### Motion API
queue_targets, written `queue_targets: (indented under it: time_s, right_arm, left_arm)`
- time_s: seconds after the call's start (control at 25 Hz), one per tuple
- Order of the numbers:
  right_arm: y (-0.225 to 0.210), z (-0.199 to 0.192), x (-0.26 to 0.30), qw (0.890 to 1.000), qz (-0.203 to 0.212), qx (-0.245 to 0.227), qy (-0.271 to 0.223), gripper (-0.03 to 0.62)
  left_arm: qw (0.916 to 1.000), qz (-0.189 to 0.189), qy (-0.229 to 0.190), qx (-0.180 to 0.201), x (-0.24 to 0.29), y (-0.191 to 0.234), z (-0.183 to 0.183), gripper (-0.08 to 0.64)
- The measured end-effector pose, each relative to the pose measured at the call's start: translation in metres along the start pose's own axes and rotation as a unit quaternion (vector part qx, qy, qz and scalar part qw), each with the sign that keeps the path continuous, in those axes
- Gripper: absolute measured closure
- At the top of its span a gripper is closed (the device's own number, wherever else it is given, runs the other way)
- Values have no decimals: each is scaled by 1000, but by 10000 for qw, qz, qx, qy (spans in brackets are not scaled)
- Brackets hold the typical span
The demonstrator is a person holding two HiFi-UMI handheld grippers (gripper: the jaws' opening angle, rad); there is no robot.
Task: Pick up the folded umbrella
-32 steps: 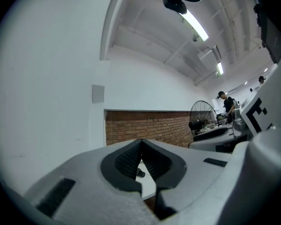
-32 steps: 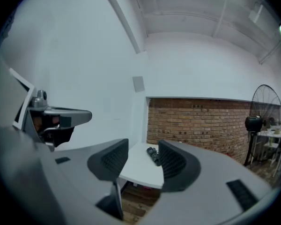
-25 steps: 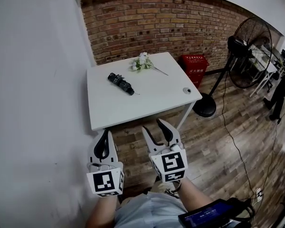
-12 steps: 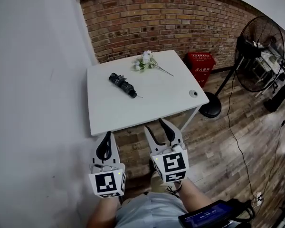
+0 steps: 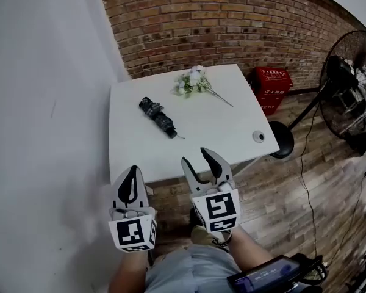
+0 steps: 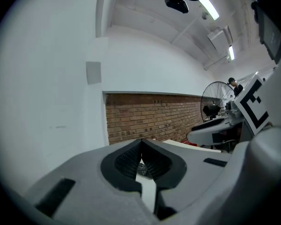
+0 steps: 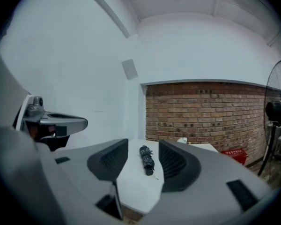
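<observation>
Picking up the folded umbrella: I'm only on the approach here, nothing grabbed yet. It's lying flat on the white table, on the table's left half, roughly midway between its near and far edges. It's slanted, one end pointing at the table's back left corner, the other toward the table's middle with a thin cord trailing off it. The flowers are by the table's far edge, well apart from it, so they shouldn't get in the way.

My right gripper is just short of the table's near edge, jaws about halfway apart with nothing in them. In the right gripper view the umbrella sits framed in that gap, so that's my pick for the grab. My left gripper is beside it, also off the near edge, jaws closed together on nothing.

How I'd do it: go in over the table low and level, and turn the wrist so the jaws straddle the umbrella across its width, not end to end. Aim for the fat middle of the bundle rather than the narrow end. The fabric looks soft and lumpy, so I reckon it needs a firm squeeze or it'll slip. I'd open a touch wider first, and watch that the cord doesn't snag.
</observation>
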State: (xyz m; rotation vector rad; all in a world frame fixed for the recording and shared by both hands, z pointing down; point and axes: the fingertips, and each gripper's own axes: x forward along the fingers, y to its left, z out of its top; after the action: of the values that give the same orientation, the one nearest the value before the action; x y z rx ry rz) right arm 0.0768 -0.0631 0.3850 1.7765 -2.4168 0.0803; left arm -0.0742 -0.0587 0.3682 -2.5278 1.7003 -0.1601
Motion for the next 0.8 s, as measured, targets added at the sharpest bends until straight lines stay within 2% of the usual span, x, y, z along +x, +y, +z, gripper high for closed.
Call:
queue_targets:
  time_s: [0.4,0.8]
  right_arm:
    - [-50,17,78,9987,487,-29,-150,382]
    - [-49,58,122,9950,828,-271,-485,380]
  left_arm:
    - [9989,433,-95,165,78,2,21,554]
    - [9939,1009,-372,252,94,38,48,554]
